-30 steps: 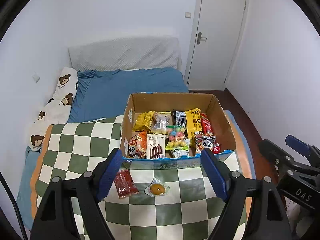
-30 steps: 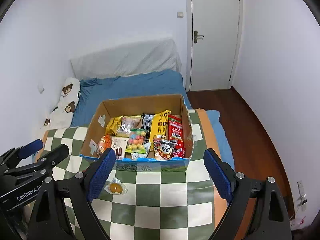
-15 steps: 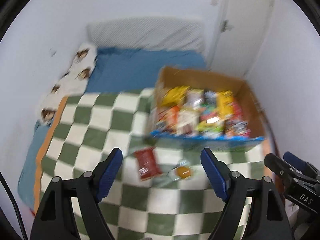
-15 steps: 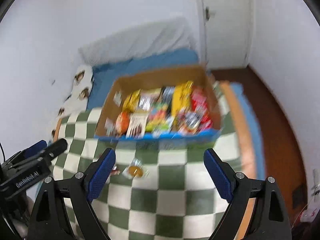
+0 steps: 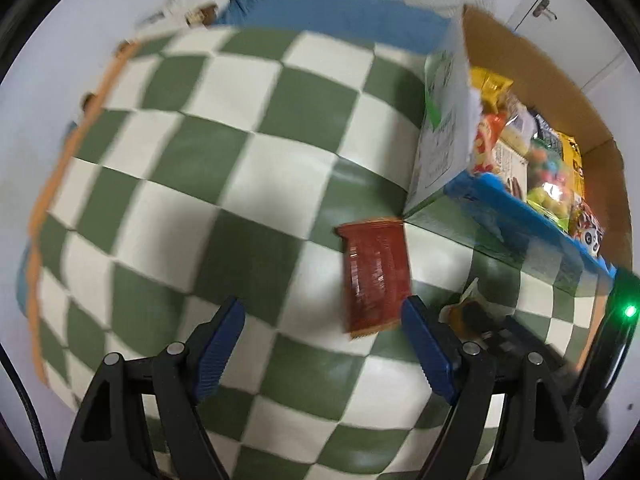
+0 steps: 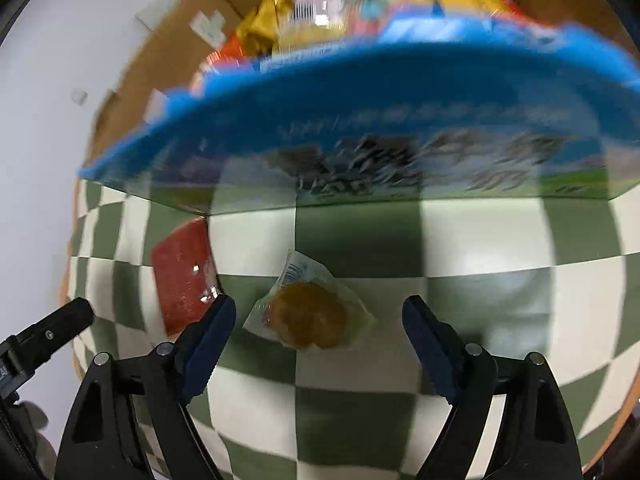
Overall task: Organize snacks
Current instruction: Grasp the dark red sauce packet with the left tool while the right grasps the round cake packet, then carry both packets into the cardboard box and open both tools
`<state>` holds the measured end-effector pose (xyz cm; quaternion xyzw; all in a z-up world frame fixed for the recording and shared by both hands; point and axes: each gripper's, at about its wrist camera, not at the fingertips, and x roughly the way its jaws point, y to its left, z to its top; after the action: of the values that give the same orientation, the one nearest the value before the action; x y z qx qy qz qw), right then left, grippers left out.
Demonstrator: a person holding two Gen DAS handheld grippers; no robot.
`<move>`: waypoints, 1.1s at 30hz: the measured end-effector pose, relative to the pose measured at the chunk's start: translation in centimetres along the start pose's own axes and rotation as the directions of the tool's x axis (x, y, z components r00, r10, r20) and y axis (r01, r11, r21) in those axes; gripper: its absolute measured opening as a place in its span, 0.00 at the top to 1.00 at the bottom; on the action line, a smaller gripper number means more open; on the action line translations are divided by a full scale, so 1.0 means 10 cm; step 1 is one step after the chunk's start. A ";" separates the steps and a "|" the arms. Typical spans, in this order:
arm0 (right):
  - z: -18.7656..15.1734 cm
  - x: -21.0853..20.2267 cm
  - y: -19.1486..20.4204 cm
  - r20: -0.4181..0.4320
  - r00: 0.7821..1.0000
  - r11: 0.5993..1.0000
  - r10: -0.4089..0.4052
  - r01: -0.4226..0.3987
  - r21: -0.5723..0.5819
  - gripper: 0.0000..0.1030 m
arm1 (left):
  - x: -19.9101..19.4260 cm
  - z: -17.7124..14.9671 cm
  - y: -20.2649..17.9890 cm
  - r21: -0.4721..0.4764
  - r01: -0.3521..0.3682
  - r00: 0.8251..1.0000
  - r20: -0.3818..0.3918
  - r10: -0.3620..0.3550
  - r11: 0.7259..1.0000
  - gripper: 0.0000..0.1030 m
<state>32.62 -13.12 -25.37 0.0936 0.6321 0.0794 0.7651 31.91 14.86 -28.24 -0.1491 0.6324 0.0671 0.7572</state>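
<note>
The right hand-held gripper [image 6: 318, 338], jaws closing but not yet touching, straddled the clear-wrapped yellow cake [image 6: 310, 314] on the checked blanket [image 6: 360, 408], the left hand-held gripper [image 5: 324, 346] stood apart beneath the red packet [image 5: 376, 276] at its 1 o'clock, and the snack box [image 6: 360, 112] lay beyond at 12 o'clock.

Almost nothing can be read here; both views are blurred. The cardboard box [image 6: 360, 128] carries dark lettering across its blue front, smeared past reading, and its pale side panel [image 5: 440, 136] bears green and grey print too blurred to make out. The clear wrapper of the round pastry [image 6: 308, 312] has a small blue mark near its top edge, illegible. The red snack packet [image 5: 376, 276] shows only faint lines of print. The packets inside the box show no legible brand.
</note>
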 end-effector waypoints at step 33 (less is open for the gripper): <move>-1.12 0.02 -0.63 -0.243 0.968 0.994 0.063 -0.038 0.107 0.27 | 0.85 -1.27 -0.13 0.126 0.088 0.959 -0.280 -0.050 0.988 0.39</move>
<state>21.63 -18.66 -29.17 0.1379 0.7226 0.0774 0.6730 21.99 8.98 -38.35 -0.1265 0.7291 -0.0246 0.6722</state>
